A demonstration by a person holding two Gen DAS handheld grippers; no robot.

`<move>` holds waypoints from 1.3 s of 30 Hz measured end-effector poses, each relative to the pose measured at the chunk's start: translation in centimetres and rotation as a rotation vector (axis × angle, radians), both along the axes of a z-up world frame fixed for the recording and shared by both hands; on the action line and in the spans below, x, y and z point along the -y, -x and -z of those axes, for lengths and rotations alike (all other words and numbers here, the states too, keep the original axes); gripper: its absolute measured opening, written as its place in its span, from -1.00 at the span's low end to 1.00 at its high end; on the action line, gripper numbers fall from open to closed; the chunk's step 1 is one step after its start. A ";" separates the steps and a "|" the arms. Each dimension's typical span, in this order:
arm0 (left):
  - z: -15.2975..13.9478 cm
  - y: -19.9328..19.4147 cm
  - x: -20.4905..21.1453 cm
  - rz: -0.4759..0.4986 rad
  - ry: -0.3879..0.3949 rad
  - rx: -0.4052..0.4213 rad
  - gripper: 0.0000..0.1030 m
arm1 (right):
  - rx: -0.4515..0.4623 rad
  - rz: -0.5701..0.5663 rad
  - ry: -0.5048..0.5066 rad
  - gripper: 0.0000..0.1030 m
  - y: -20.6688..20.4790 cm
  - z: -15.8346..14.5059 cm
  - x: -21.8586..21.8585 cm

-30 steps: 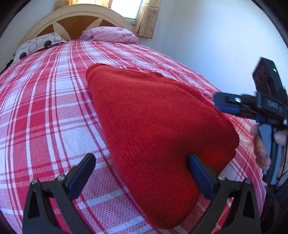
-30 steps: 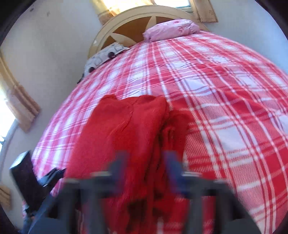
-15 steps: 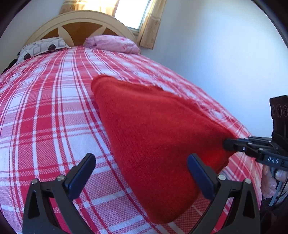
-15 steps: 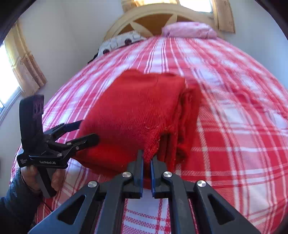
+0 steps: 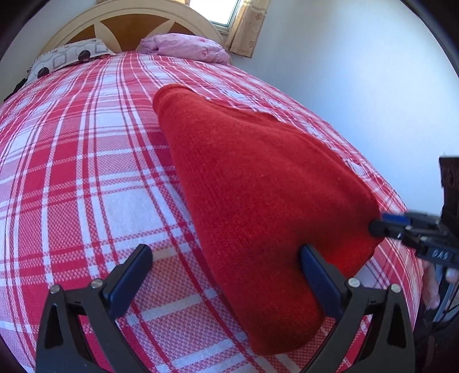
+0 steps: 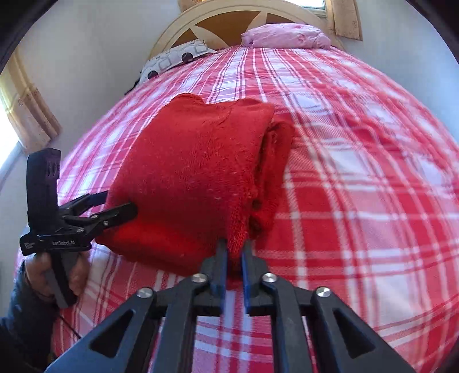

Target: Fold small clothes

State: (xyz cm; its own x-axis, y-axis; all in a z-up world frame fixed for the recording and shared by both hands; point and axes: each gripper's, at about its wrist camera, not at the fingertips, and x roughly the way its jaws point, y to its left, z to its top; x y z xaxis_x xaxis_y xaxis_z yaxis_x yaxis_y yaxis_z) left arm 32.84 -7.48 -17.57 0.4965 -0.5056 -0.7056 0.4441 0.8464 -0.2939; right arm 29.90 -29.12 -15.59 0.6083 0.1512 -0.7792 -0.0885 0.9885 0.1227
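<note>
A red knitted garment (image 5: 258, 195) lies folded in a thick stack on the checked bed. My left gripper (image 5: 223, 275) stands open wide at its near left corner. The right finger (image 5: 318, 275) rests against the fabric and the left finger (image 5: 129, 275) is over bare bedspread. In the right wrist view the garment (image 6: 195, 178) shows its layered edge. My right gripper (image 6: 233, 255) has a narrow gap and its jaws are opening, with the hem's corner still between the tips. The same gripper (image 5: 378, 226) shows at the garment's right corner, and the left gripper (image 6: 119, 200) at its left corner.
The red and white checked bedspread (image 5: 86, 172) covers the whole bed. A pink pillow (image 5: 183, 48) and a patterned pillow (image 5: 66, 57) lie by the wooden headboard (image 6: 229, 23). A white wall runs along the bed's right side. A hand (image 6: 57, 275) holds the left gripper's handle.
The right gripper came in open, closed on the garment's near hem, and now its jaws have parted a little. The left gripper has stayed open in the same place.
</note>
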 end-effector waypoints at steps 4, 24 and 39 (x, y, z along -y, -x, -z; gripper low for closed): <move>0.0 0.0 0.1 0.005 -0.011 0.006 1.00 | 0.133 0.038 0.044 0.13 -1.2 -3.8 0.3; 0.2 -0.1 0.3 0.011 -0.023 0.002 1.00 | 0.006 -0.066 0.052 0.16 -9.1 1.2 -2.5; 0.1 0.2 0.1 0.001 -0.009 0.019 1.00 | 0.128 0.029 -0.047 0.39 -7.8 -1.5 0.3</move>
